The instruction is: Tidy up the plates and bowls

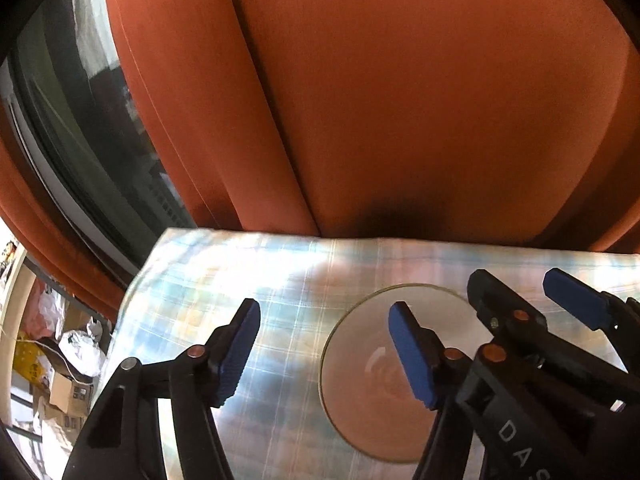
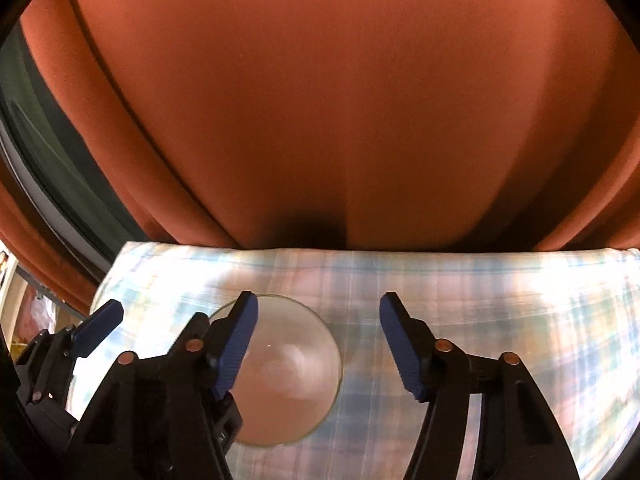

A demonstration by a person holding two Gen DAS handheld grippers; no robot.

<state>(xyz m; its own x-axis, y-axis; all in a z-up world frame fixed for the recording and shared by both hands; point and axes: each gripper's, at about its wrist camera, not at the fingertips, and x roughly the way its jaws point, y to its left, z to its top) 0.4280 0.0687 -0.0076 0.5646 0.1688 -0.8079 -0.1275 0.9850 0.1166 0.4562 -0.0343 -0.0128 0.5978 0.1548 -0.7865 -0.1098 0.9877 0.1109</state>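
Beside the glass bowl point(image 1: 372, 364) lying on the plaid cloth point(image 1: 240, 280), the left gripper point(image 1: 324, 350) and right gripper point(image 2: 318, 344) are hovering with fingers apart, gripping nothing (organizing seemingly barely begun).

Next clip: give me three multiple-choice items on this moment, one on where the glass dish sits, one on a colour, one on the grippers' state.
1. Where does the glass dish lie?
A. on the plaid cloth
B. in the left gripper
C. on a stack of plates

2. What colour is the curtain behind the table?
A. green
B. rust orange
C. white

3. How do the two grippers stand?
A. both shut on the dish
B. right gripper shut on the cloth
C. both open, holding nothing

Key: 1 A, the dish rests flat on the cloth, clear of all pads. 2 B, orange folds fill the background in both views. 3 C, each pair of blue pads stands apart with only cloth or dish showing behind the gap.
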